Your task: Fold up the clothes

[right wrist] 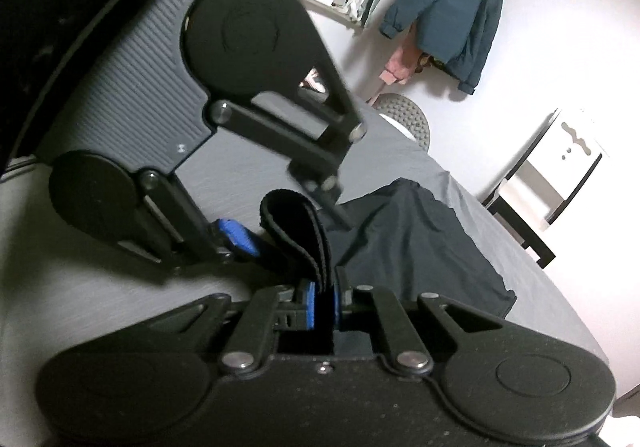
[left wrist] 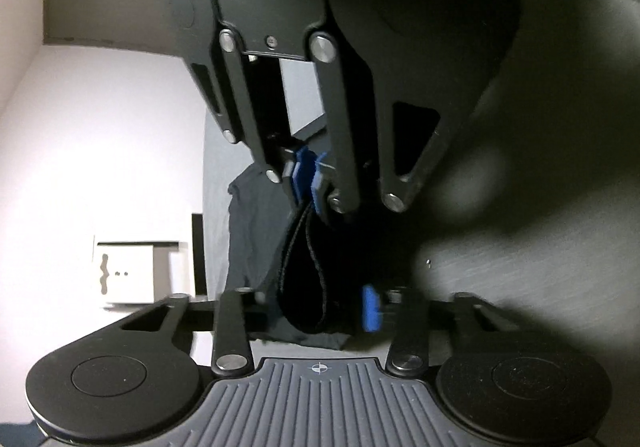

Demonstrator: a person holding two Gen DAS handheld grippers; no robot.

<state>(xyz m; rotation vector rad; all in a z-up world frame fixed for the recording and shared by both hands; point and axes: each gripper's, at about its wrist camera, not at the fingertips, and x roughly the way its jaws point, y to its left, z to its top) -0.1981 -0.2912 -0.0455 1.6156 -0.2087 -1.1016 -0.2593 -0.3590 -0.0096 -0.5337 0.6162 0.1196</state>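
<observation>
**Right claw pinches waistband, left claw wide open**

Left wrist view: left claw point(left wrist: 312, 303) is spread wide, one blue pad point(left wrist: 370, 307) visible on the right. The looped black waistband point(left wrist: 288, 259) hangs between its fingers; contact unclear. Right claw point(left wrist: 306, 179) comes in from the top, pads clamped on the top of the waistband. Dark garment point(left wrist: 256, 247) trails away on the grey sheet point(left wrist: 216, 167).

Right wrist view: right claw point(right wrist: 322, 301) near, pads closed on the waistband point(right wrist: 296, 223). Left claw point(right wrist: 286, 221) on the left, fingers apart either side of the loop. Garment point(right wrist: 420, 247) lies spread on the sheet point(right wrist: 260, 167), middle-right. Teal jacket point(right wrist: 452, 7) hangs on the far wall.
</observation>
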